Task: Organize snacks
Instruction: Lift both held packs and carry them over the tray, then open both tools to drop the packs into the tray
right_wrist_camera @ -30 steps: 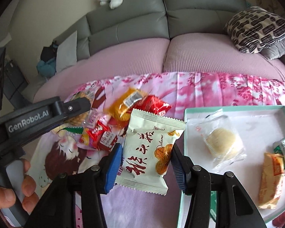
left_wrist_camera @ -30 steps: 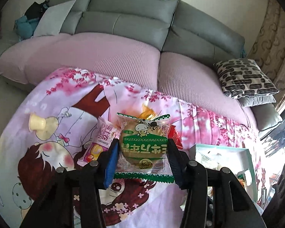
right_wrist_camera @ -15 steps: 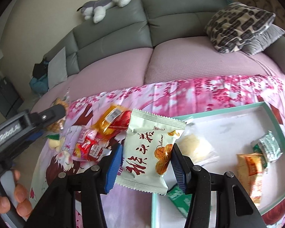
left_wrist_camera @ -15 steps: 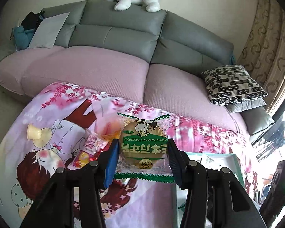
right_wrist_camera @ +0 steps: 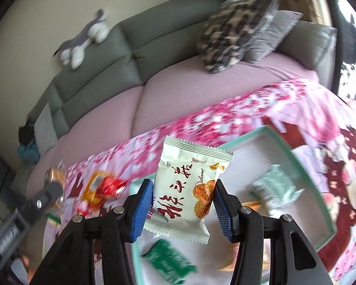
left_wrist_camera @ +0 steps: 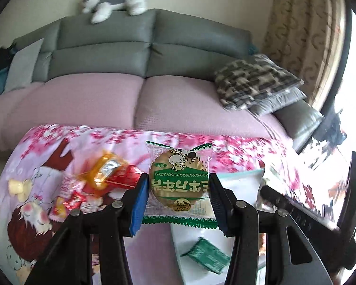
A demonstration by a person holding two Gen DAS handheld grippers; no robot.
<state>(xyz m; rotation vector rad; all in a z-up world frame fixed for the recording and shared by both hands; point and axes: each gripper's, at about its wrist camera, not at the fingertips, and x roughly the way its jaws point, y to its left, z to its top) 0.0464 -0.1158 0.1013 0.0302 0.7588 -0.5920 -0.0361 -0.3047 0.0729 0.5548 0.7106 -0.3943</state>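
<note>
Between each claw's pads: cookie packet, cracker packet.

A tray lies on the cloth near its right end, packets inside. Loose snacks lie left of it. The sofa stands behind, cushions at its right end.

Glossy clear plastic wraps the biscuit packet, matt film the pale cracker bag; printed cloth cover smooth, sofa seat ribbed fabric.
</note>
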